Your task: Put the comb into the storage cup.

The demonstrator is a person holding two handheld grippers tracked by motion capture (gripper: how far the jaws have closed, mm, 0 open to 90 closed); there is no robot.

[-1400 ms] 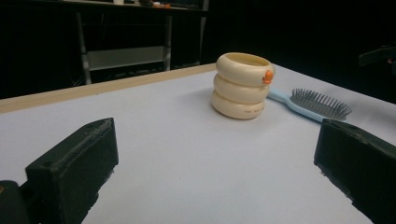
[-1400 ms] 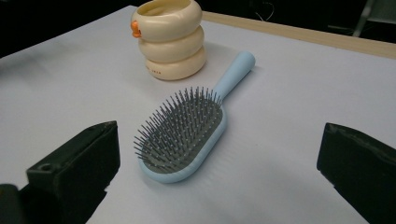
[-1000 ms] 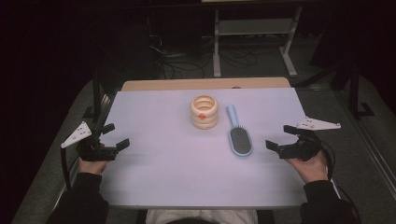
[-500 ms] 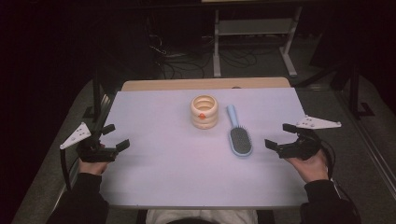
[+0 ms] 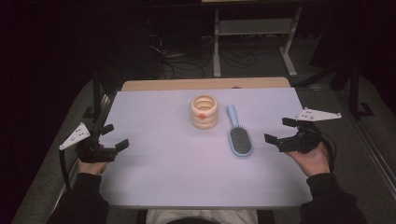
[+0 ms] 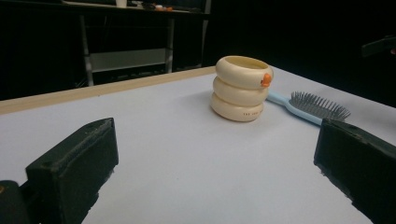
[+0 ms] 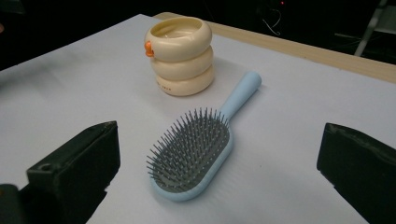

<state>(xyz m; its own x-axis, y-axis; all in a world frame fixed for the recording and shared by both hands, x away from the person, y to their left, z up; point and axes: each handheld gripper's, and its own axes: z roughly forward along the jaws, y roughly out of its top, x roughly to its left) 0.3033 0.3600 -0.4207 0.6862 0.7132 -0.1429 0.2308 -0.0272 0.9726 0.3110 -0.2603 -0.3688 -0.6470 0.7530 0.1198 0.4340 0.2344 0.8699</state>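
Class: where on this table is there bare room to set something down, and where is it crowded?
Free: the wide stretch between the left gripper and the cream ringed cup, plus the near edge of the table. Crowded: centre-right, where the hairbrush lies beside the cup, near the right gripper.

Pale lilac-white tabletop (image 5: 163, 154) with a light wooden strip (image 5: 205, 84) along its far edge. The ringed cup (image 7: 181, 56) is cream, with one small orange spot (image 7: 149, 48) on its top ring. The hairbrush (image 7: 196, 149) is light blue, its bristle pad (image 7: 194, 147) dark grey. Both grippers' jaws are matt black.
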